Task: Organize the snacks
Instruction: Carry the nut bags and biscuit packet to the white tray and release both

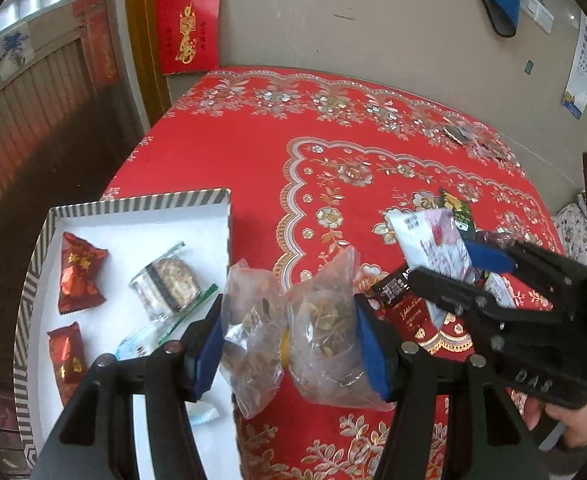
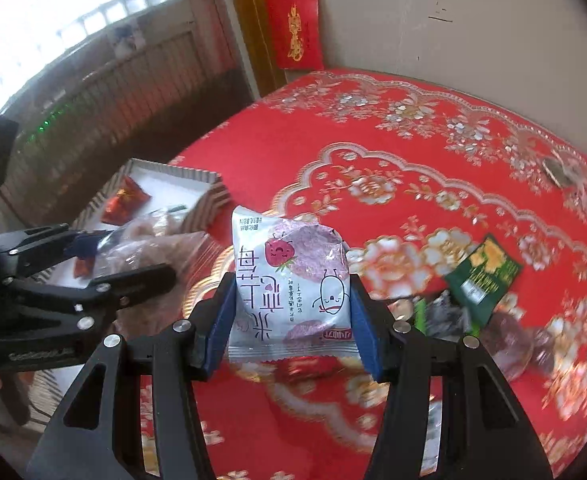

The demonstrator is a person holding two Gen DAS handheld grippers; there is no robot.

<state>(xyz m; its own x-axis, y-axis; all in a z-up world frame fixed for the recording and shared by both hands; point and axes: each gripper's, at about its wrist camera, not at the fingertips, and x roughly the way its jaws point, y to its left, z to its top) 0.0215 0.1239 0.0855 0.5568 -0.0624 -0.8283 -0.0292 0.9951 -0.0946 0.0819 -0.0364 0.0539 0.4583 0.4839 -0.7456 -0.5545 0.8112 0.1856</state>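
My left gripper [image 1: 289,340] is shut on a clear plastic bag of dried snacks [image 1: 293,328], held above the table beside the striped tray [image 1: 141,202]. The tray holds two red wrapped candies [image 1: 79,276], a clear-wrapped cake [image 1: 169,284] and a green-edged packet [image 1: 161,328]. My right gripper [image 2: 289,316] is shut on a white packet with a strawberry print [image 2: 289,276], held above the red tablecloth. That packet and the right gripper [image 1: 469,268] also show in the left wrist view. The left gripper [image 2: 93,264] shows in the right wrist view.
A dark green packet [image 2: 481,276], a grey crumpled wrapper [image 2: 445,316] and a purplish wrapped snack [image 2: 509,340] lie on the red flowered tablecloth [image 2: 373,128]. A red packet [image 1: 413,316] lies under the right gripper. The wall is behind the table, the floor to the left.
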